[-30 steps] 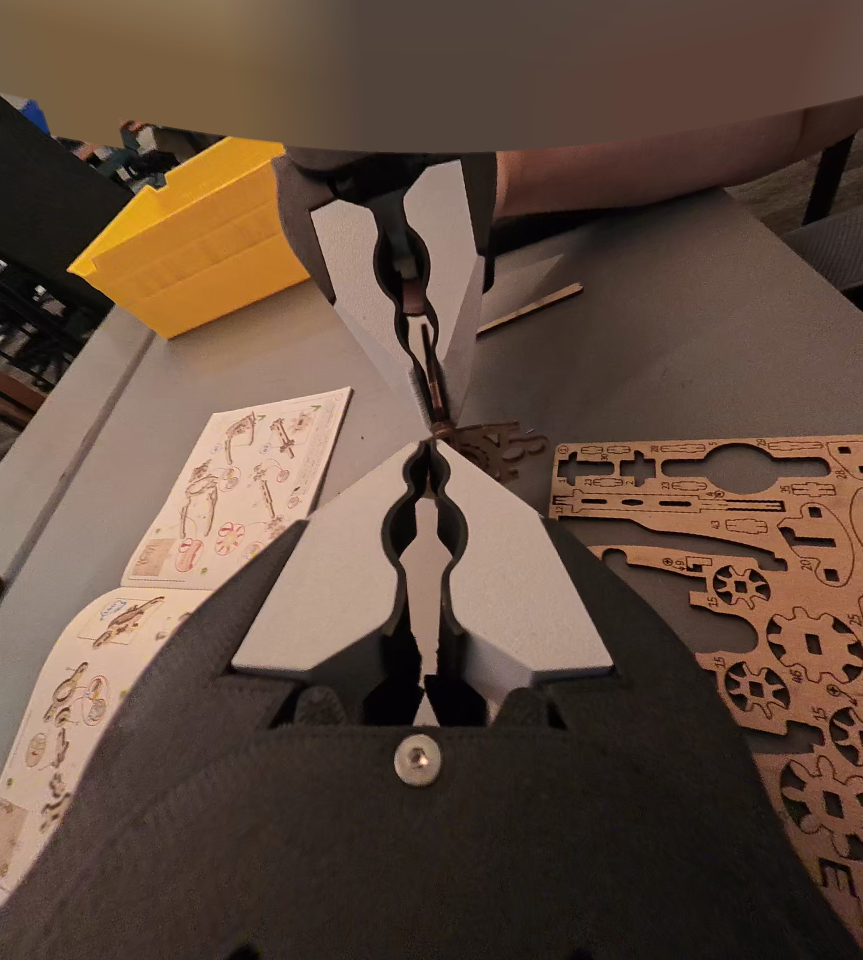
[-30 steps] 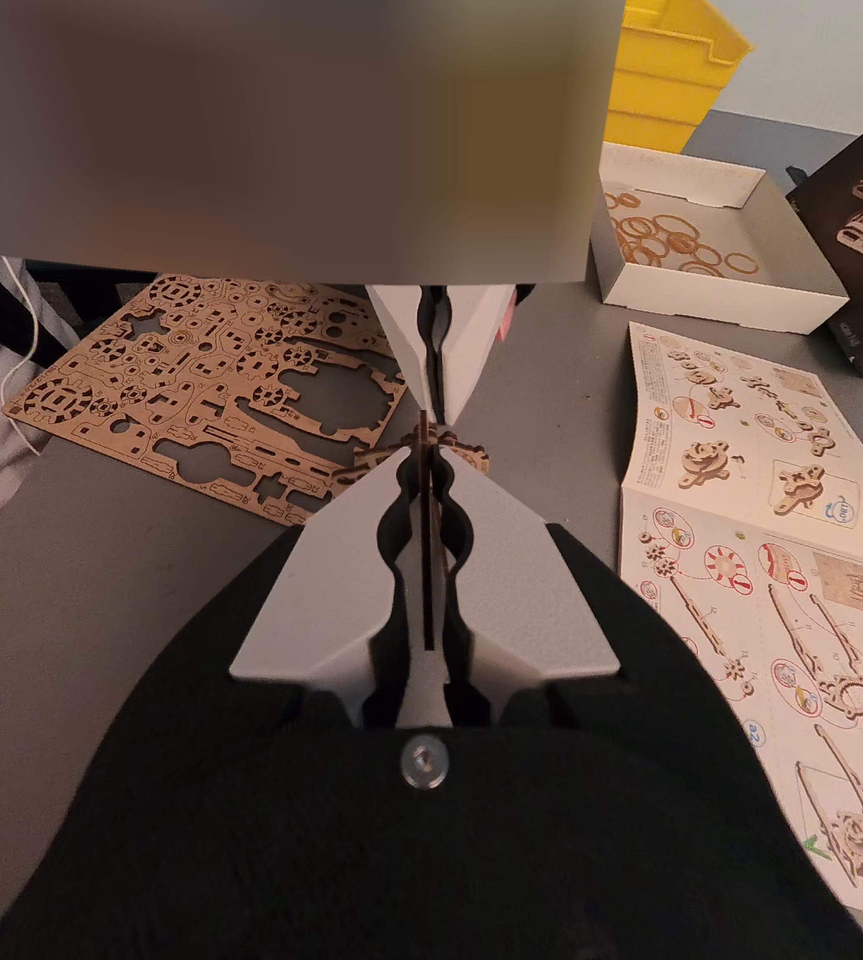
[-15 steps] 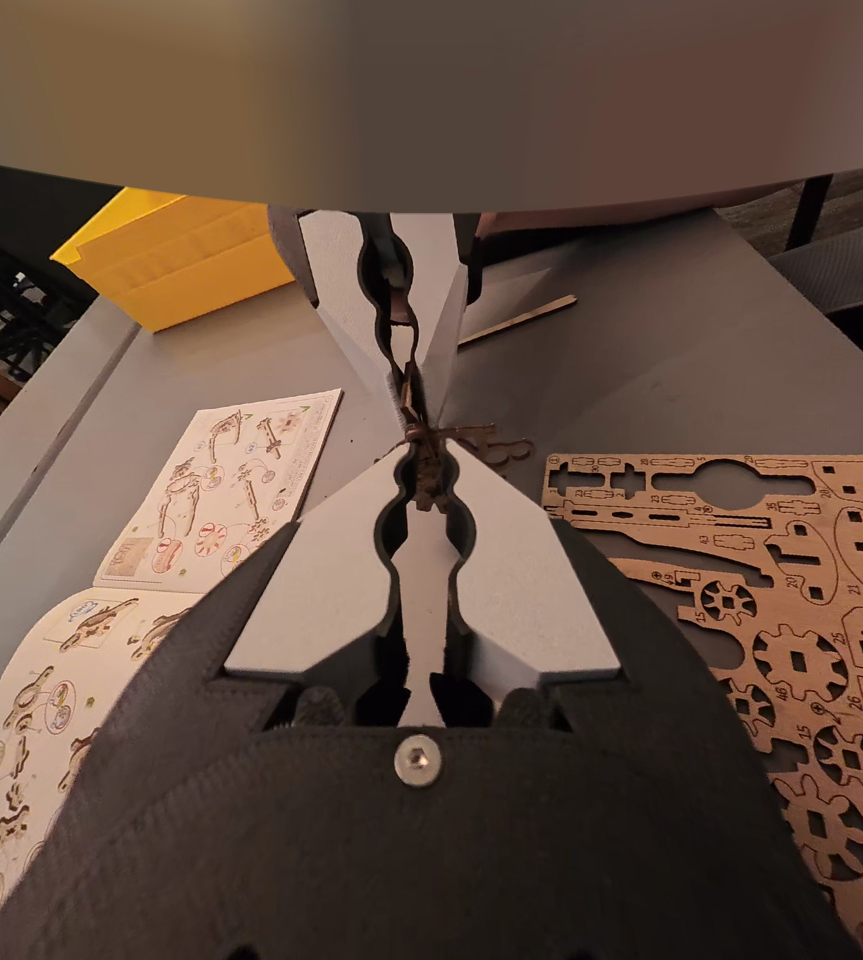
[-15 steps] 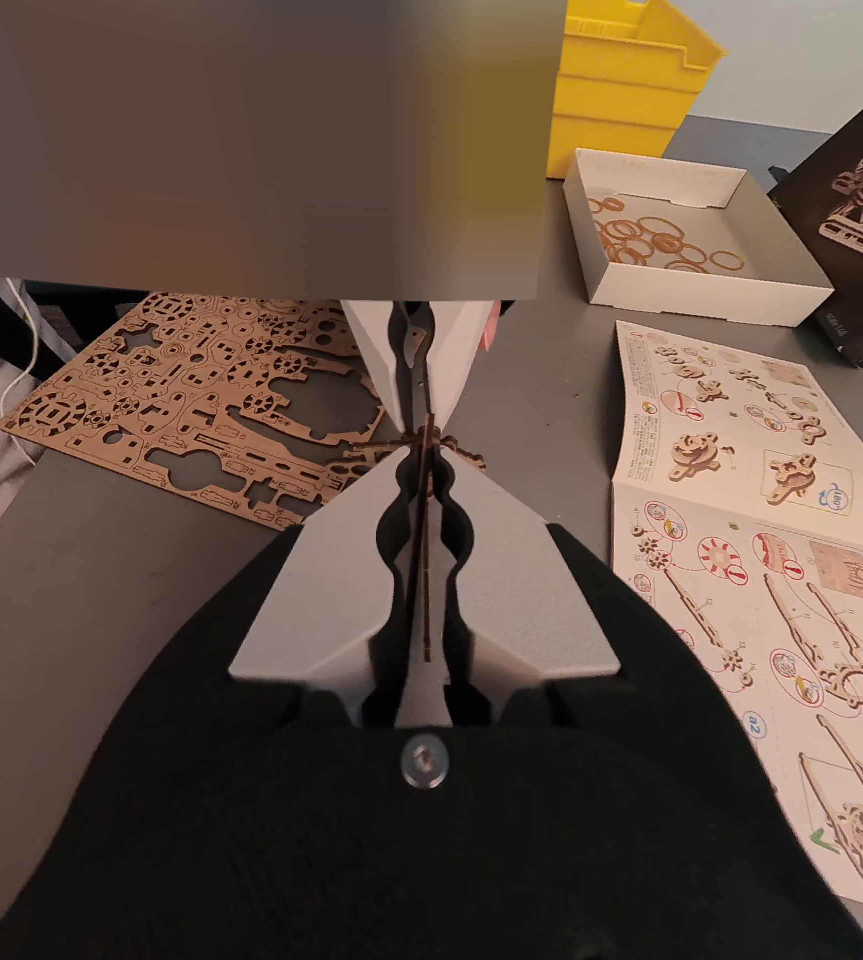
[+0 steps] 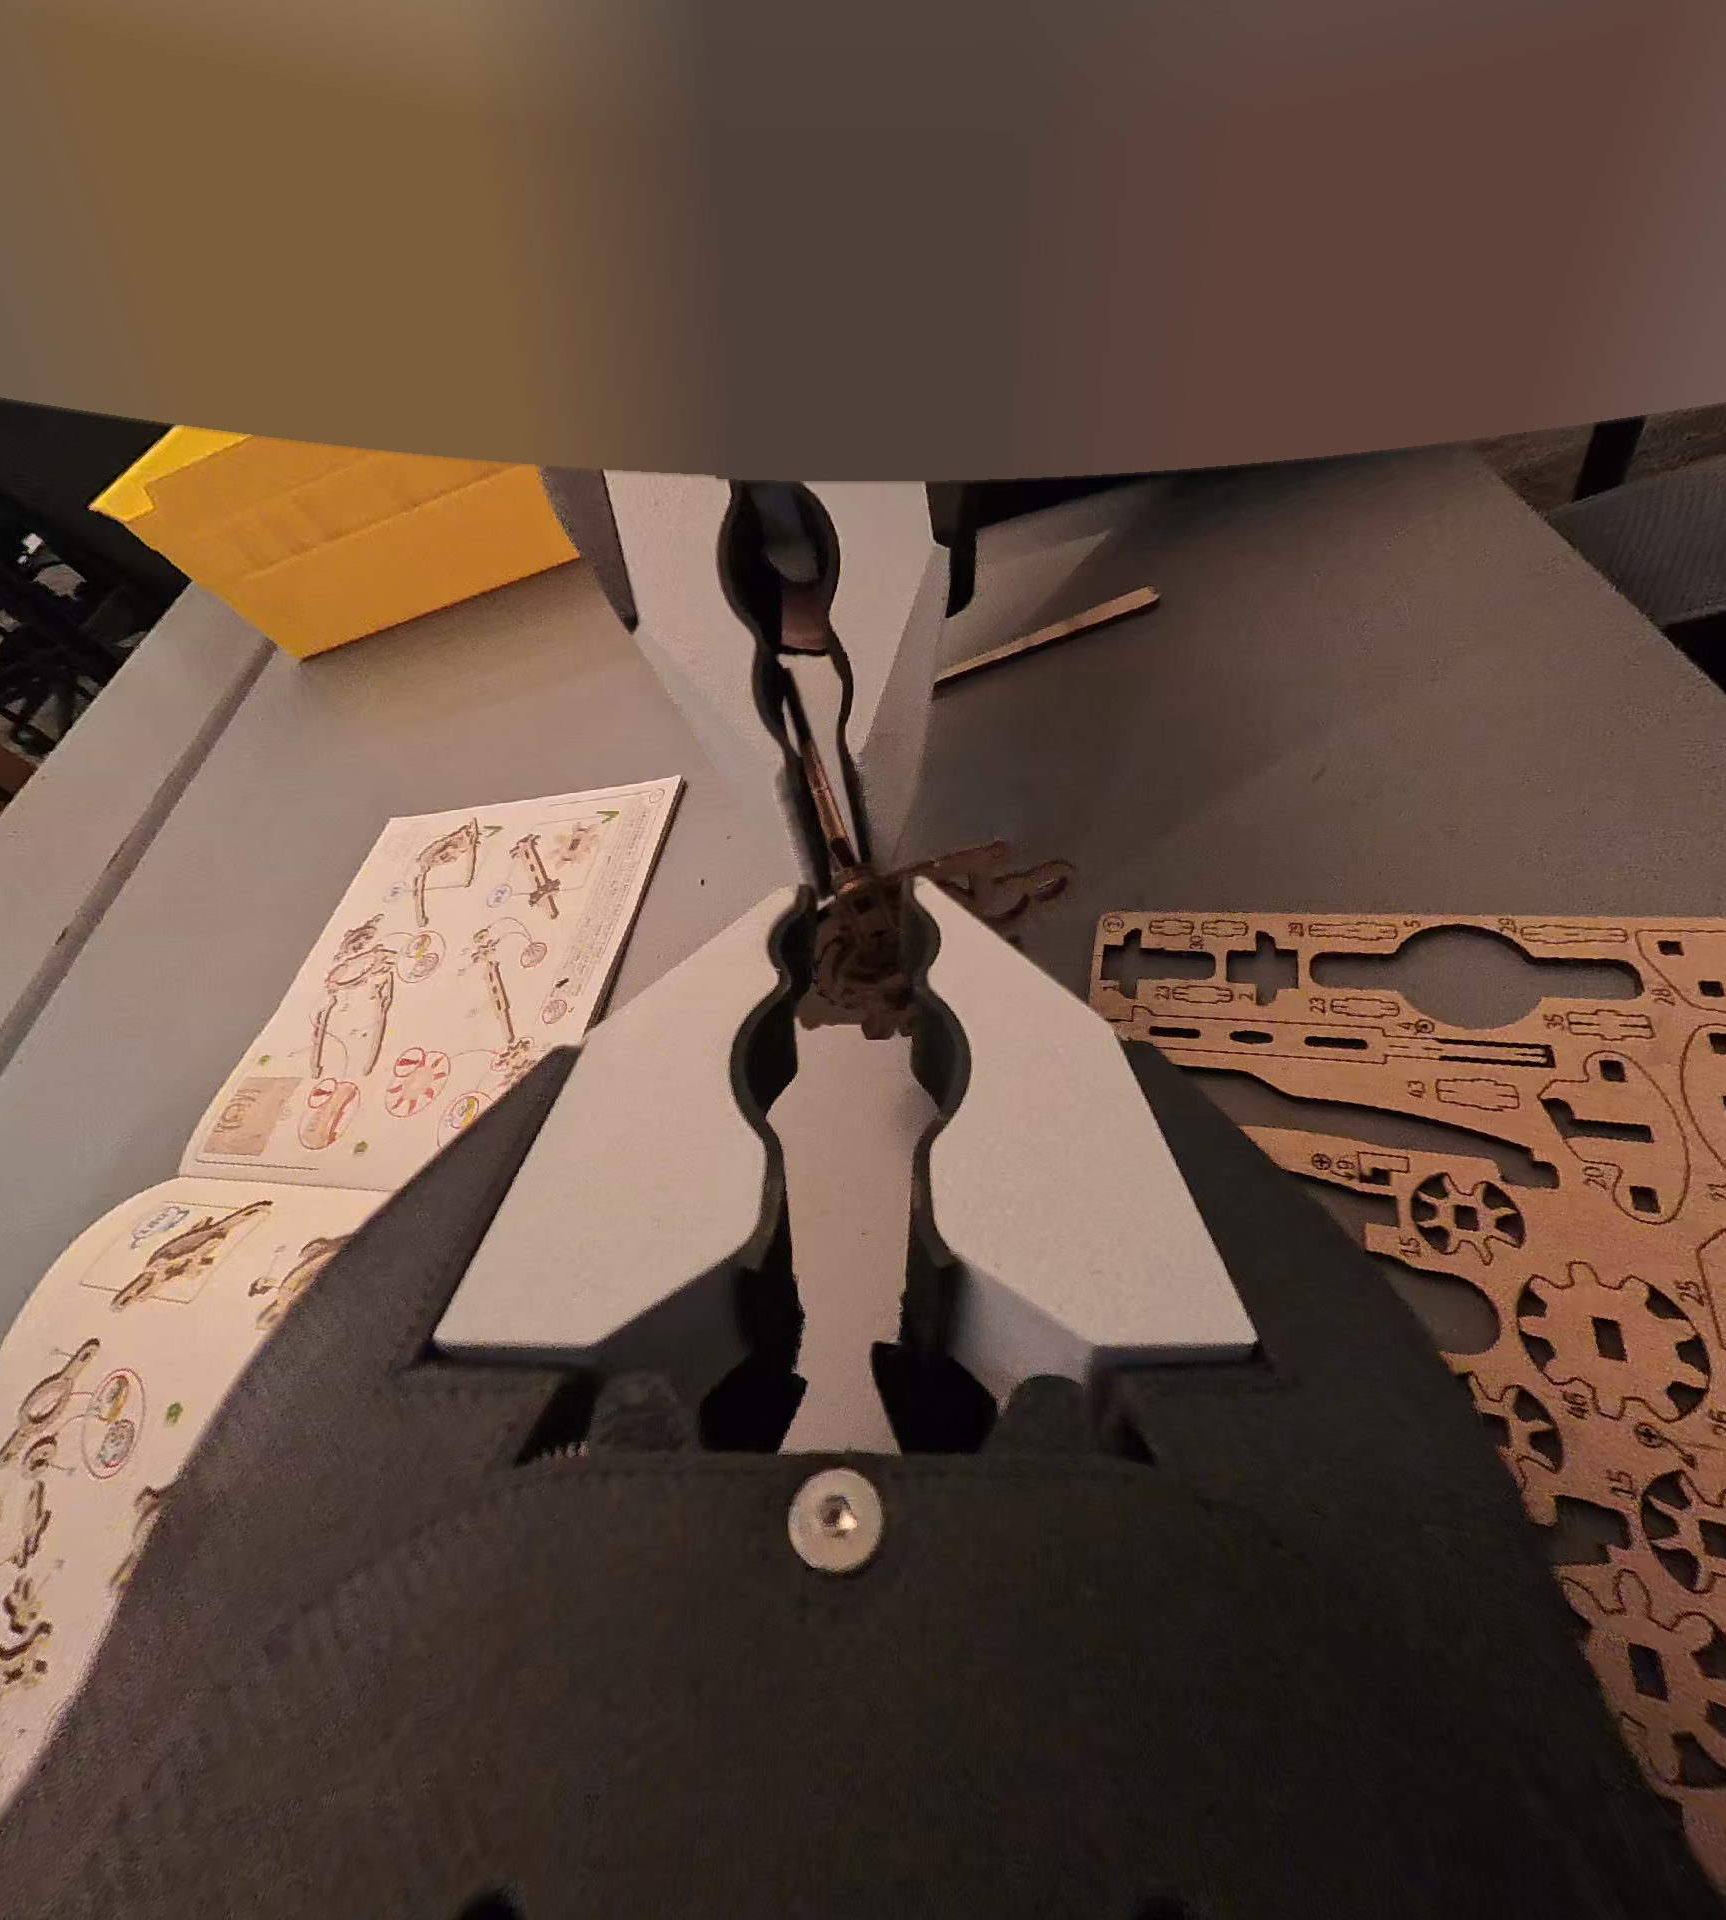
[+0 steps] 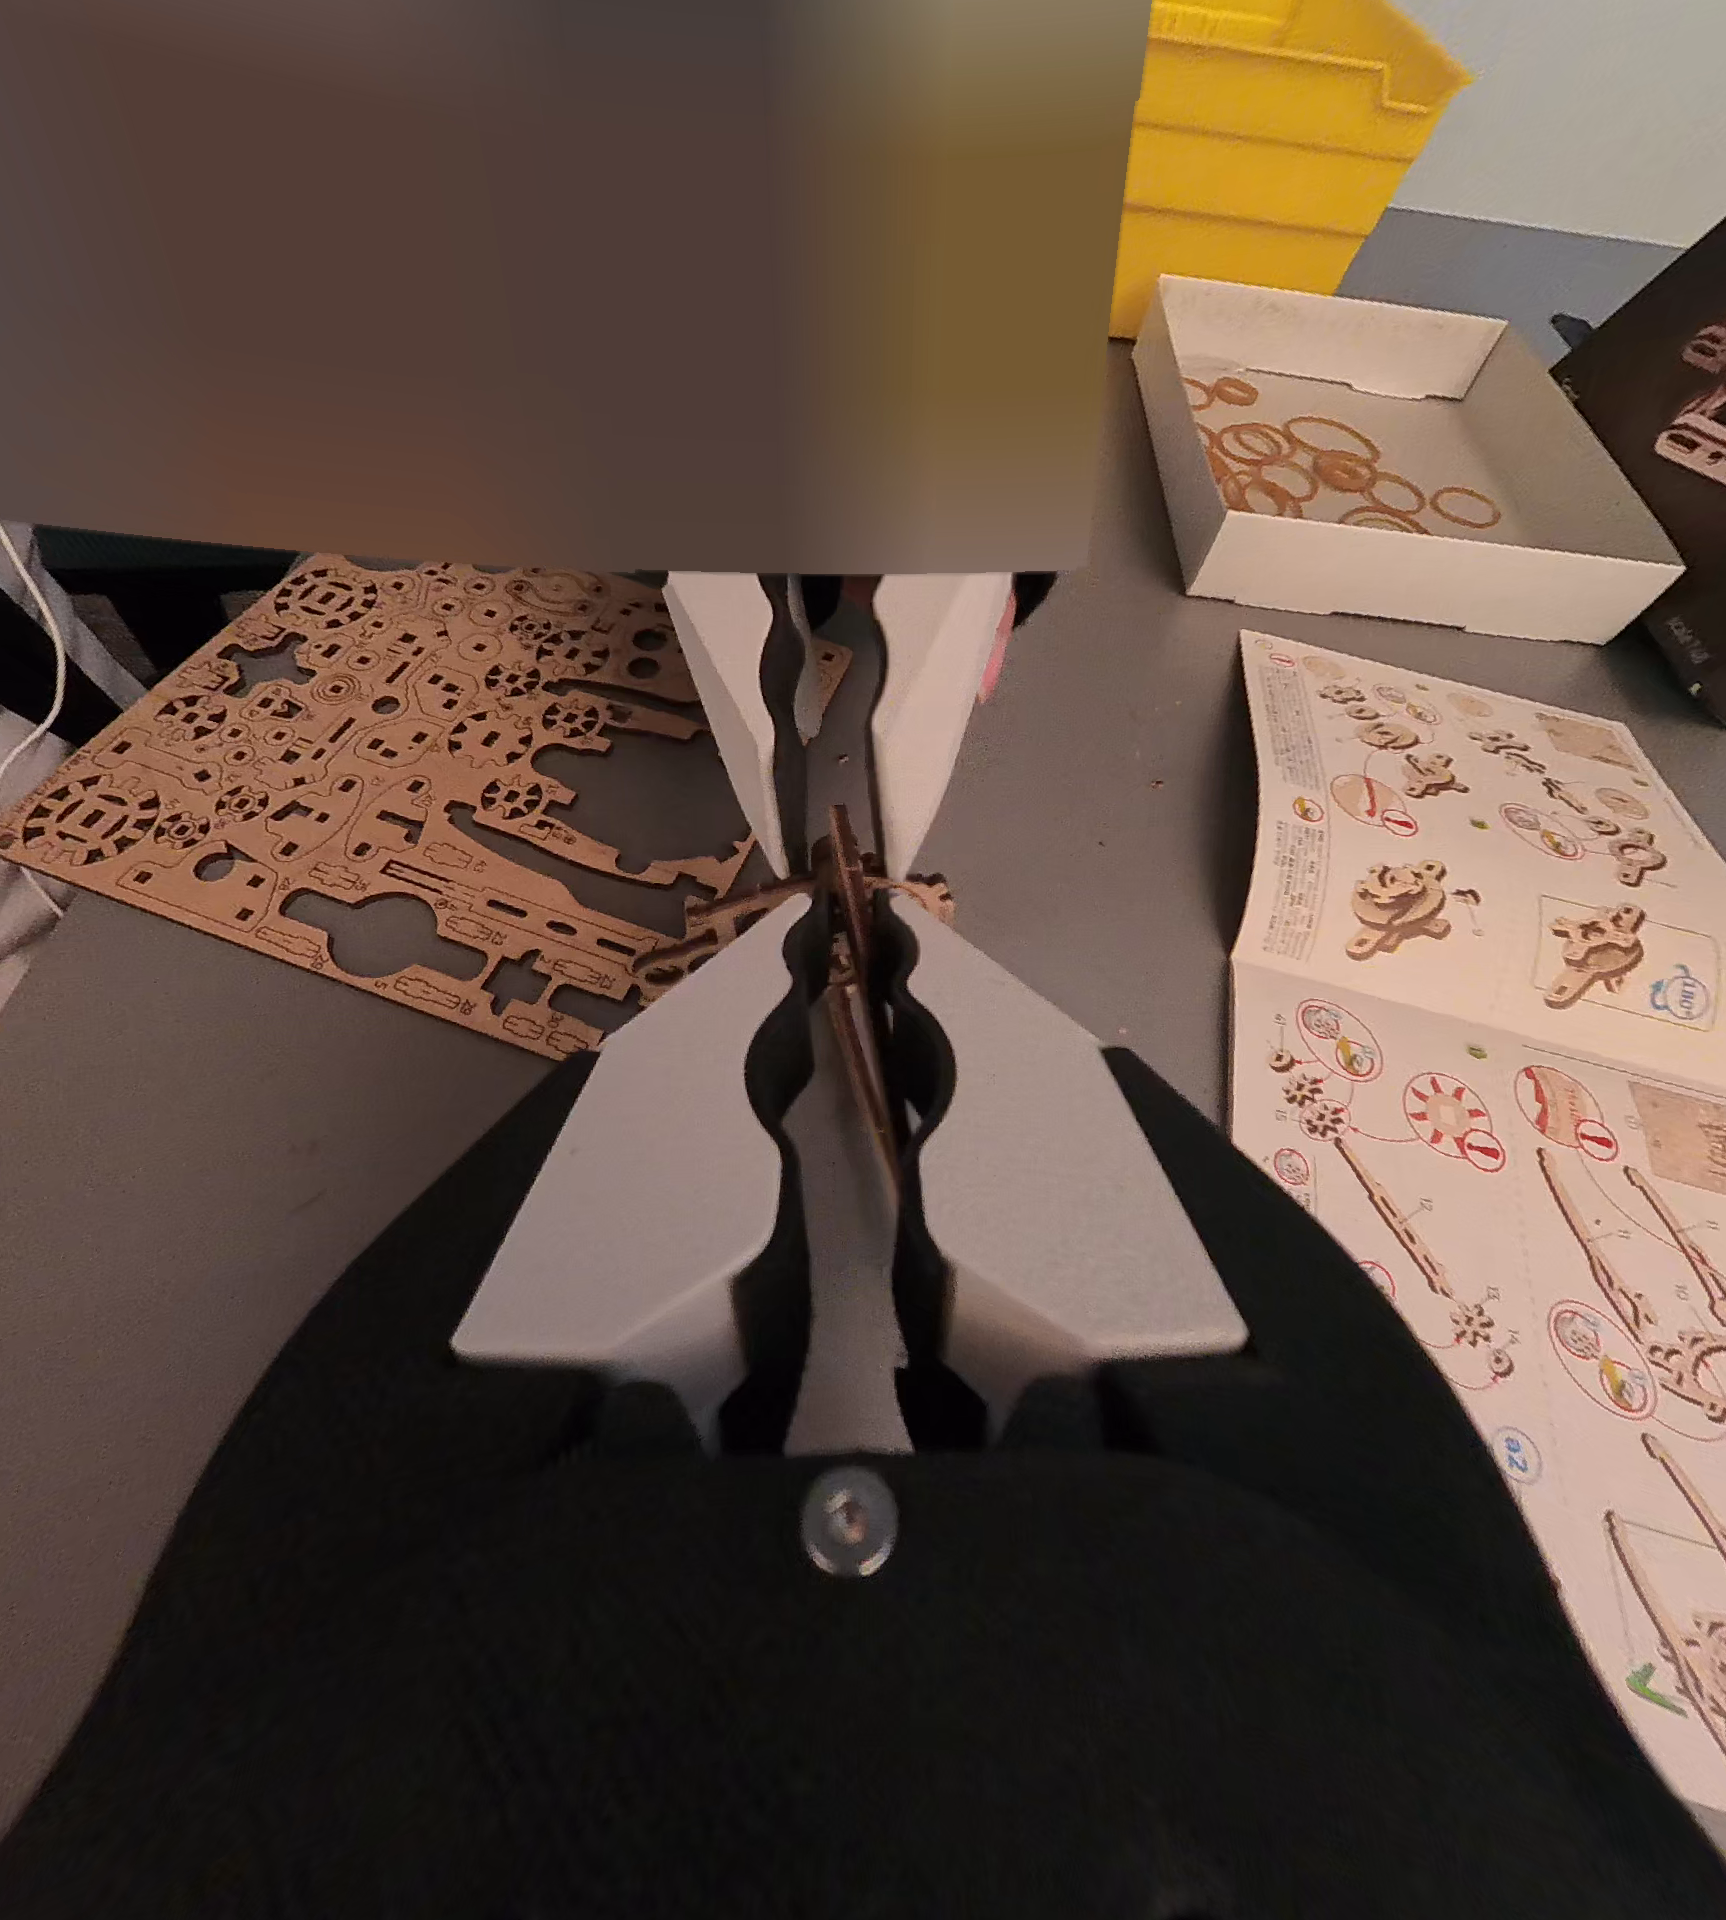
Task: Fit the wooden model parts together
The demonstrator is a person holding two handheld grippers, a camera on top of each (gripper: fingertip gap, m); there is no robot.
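In the left wrist view, the booklet (image 5: pixel 485 997) lies left. Mid-table, the left gripper (image 5: pixel 859 935) pinches a gear (image 5: pixel 854 961) against the strip (image 6: pixel 864 1049) pinched by the right gripper (image 6: pixel 843 914). The sheet (image 5: pixel 1565 1195) lies right.

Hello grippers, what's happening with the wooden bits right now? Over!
Left gripper shut on small wooden piece. Right gripper shut on flat wooden strip. Pieces meeting tip to tip above table. Nothing between them.
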